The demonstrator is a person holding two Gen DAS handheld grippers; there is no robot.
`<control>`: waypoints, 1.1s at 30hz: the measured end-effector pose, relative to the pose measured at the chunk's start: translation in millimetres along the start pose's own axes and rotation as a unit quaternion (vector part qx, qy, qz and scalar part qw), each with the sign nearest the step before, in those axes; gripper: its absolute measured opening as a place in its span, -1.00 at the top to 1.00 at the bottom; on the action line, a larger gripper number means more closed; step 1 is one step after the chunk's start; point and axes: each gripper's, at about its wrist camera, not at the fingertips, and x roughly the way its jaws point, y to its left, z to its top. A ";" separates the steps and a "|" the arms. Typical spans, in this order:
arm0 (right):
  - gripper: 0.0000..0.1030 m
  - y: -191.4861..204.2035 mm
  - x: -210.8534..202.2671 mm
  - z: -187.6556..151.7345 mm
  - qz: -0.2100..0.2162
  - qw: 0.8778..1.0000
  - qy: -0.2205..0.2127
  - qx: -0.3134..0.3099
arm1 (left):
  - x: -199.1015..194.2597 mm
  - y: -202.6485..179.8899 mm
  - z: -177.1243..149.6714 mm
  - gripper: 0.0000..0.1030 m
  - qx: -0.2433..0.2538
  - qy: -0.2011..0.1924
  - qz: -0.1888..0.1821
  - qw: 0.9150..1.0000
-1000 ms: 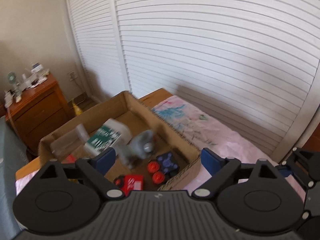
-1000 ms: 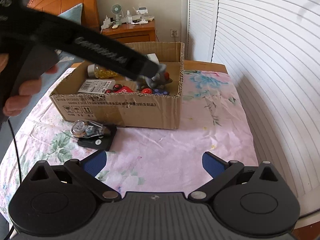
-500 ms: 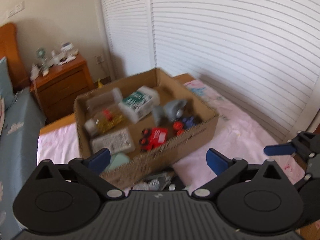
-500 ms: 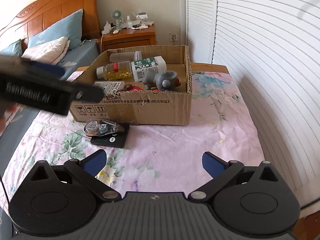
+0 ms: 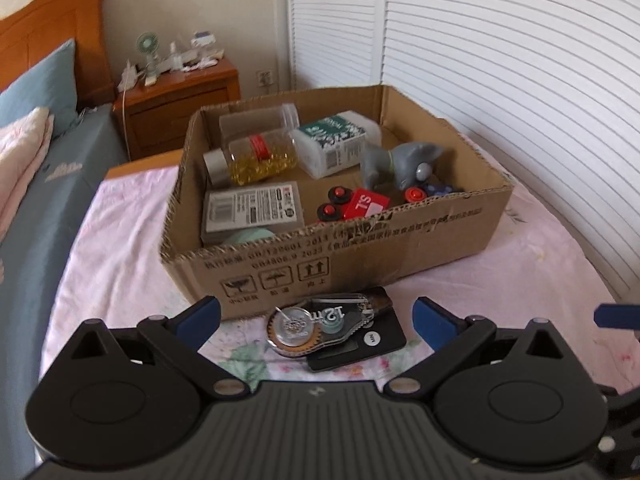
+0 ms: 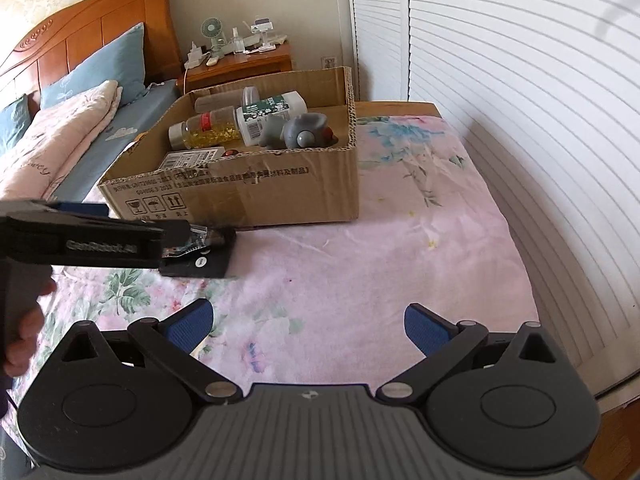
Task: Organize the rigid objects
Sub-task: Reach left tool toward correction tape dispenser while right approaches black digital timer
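Left hand-held gripper (image 5: 316, 314) wide apart (empty)

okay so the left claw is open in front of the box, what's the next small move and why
Probably ease the left claw down and forward onto the correction tape. It lies on a flat black item outside the cardboard box, right between the open fingers, while the other objects already sit inside.

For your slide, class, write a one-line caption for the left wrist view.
Open left tongs hover over a correction tape dispenser lying on a black card before a filled cardboard box.
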 end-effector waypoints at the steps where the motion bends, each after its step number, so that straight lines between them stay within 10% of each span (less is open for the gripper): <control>1: -1.00 -1.5 0.8 0.4 0.002 1.000 -0.001 0.002 | 3.3 -1.5 -1.2 -0.98 -0.007 -0.002 0.002 1.000; 33: -1.00 7.4 10.4 -2.2 0.011 1.000 0.022 -0.010 | 31.2 38.0 -17.2 -0.98 -0.072 0.015 0.048 0.996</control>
